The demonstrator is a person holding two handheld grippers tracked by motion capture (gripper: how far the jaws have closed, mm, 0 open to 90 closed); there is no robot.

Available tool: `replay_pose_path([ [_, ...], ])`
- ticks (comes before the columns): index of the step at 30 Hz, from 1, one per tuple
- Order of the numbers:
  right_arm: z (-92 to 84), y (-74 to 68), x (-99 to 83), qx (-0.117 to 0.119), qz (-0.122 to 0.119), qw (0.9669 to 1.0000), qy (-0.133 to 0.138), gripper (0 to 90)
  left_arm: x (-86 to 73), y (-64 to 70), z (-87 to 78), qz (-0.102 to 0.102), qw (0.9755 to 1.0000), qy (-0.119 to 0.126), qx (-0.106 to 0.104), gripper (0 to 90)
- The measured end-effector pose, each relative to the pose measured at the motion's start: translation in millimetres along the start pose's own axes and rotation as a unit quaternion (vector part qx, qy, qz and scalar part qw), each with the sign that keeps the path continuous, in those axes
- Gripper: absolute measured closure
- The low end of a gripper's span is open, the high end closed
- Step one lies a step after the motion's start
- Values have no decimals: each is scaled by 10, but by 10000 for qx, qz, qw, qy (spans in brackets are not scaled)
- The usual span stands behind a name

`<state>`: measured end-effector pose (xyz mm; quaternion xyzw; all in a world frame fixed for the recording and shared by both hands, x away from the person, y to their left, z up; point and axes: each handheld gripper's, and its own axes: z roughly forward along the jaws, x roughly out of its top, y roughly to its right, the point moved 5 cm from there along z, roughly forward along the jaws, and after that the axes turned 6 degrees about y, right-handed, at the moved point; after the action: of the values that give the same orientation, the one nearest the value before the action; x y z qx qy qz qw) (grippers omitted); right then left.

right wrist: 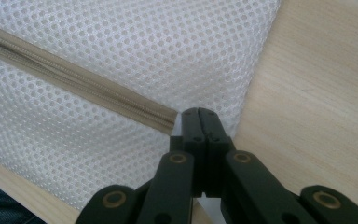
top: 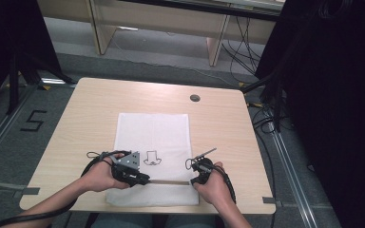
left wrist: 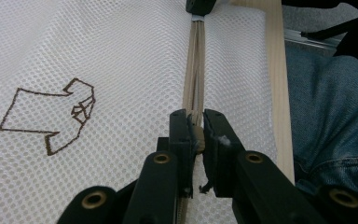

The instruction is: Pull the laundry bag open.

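A white mesh bag lies flat on the wooden table, with a small brown shirt outline drawn on it. A beige zipper runs across the bag near its front edge. My left gripper is shut on the zipper's pull, pinched between its black jaws. The zipper stretches away from it to my right gripper. That gripper is shut on the mesh bag's edge, just past the zipper's end.
A round cable hole sits at the table's far right. The person's jeans lie just beyond the table's front edge. Bare wood flanks the bag. Desks and cables stand on the floor behind.
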<state>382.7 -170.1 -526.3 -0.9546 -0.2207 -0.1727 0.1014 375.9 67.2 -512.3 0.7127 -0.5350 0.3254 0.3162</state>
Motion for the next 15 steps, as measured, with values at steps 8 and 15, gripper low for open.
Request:
replay_pose_path([
  [8, -11, -7, 4, 62, 8, 10000, 18, 900, -83, -14, -87, -69, 10000, 14, 68, 820],
  [15, -5, -7, 11, 84, -3, 10000, 28, 900, -95, -7, -125, -89, 9999, 81, 66, 820],
])
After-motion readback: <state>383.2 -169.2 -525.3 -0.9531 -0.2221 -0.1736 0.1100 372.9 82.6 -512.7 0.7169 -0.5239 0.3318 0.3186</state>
